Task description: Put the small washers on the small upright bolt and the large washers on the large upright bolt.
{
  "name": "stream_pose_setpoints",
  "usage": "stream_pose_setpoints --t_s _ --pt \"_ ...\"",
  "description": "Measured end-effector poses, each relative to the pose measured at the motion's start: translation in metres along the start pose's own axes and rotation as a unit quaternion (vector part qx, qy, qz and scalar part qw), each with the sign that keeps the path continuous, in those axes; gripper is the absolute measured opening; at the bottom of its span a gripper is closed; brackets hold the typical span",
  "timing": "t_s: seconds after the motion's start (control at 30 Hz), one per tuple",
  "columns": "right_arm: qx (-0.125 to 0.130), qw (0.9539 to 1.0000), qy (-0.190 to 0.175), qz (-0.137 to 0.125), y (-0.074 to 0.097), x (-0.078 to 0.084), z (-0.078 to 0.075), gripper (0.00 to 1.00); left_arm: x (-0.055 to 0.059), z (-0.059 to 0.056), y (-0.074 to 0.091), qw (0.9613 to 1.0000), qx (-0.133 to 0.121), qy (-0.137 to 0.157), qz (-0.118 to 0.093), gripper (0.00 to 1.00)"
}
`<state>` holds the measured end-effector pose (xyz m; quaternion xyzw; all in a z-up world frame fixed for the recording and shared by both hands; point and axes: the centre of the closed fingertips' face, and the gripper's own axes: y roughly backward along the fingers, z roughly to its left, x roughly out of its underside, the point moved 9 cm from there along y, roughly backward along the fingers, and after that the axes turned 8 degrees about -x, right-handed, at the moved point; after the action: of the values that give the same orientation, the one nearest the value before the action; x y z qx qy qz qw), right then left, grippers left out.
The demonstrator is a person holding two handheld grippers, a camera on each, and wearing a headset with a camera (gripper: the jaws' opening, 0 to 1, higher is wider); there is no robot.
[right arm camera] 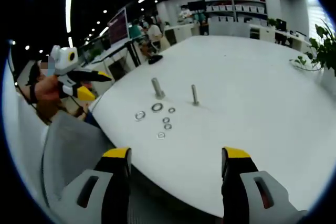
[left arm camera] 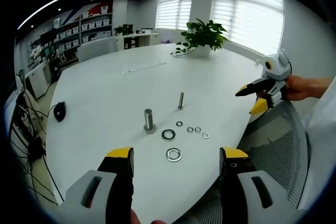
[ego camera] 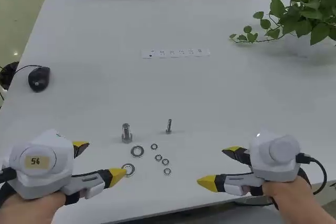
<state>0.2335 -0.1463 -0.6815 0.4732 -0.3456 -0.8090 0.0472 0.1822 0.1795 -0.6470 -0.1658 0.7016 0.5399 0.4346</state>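
Note:
On the white table (ego camera: pixel 157 82) a large upright bolt (ego camera: pixel 126 132) stands left of a small upright bolt (ego camera: pixel 169 126). In front of them lie two large washers (ego camera: pixel 137 151) (ego camera: pixel 128 169) and several small washers (ego camera: pixel 158 157). My left gripper (ego camera: pixel 100 160) is open at the table's near edge, left of the washers, its lower tip close to the nearer large washer. My right gripper (ego camera: pixel 215 166) is open at the near edge, right of the washers. The left gripper view shows its open gripper (left arm camera: pixel 176 153), both bolts (left arm camera: pixel 149 120) (left arm camera: pixel 180 100) and my right gripper (left arm camera: pixel 257 95). The right gripper view shows its open gripper (right arm camera: pixel 176 153) and both bolts (right arm camera: pixel 156 88) (right arm camera: pixel 195 95).
A black mouse (ego camera: pixel 39 78) lies at the left edge. A flush socket strip (ego camera: pixel 176 52) sits mid-table and a leafy plant (ego camera: pixel 299 9) stands at the far right. A mesh chair (left arm camera: pixel 273 129) is next to the table's near edge.

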Motion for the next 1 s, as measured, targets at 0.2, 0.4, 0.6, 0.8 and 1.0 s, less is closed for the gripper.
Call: stream_pose_setpoints --t_s 0.2,0.4,0.6,0.8,1.0 --pt "-0.002 1.0 0.003 0.002 -0.002 -0.0028 -0.0014 0.69 -0.0005 0.0022 0.0012 1.0 -0.004 0.003 -0.003 0.66" --pt "-0.006 0.9999 0.011 0.007 -0.0049 -0.0058 -0.0013 0.7 -0.0003 0.0045 0.0029 1.0 -0.006 0.004 -0.004 0.67" --pt "-0.008 0.9998 0.015 0.01 -0.0058 -0.0066 -0.0016 0.7 -0.0016 0.0061 0.0048 0.9998 -0.011 0.011 -0.01 0.67" --pt "-0.006 0.9998 0.016 0.008 -0.005 -0.0059 -0.001 0.7 -0.0004 0.0075 0.0054 0.9998 -0.012 0.015 -0.01 0.67" --pt "0.0 0.9999 0.009 0.004 -0.0019 -0.0019 -0.0003 0.69 -0.0034 0.004 0.0023 0.9999 -0.006 0.013 -0.008 0.67"
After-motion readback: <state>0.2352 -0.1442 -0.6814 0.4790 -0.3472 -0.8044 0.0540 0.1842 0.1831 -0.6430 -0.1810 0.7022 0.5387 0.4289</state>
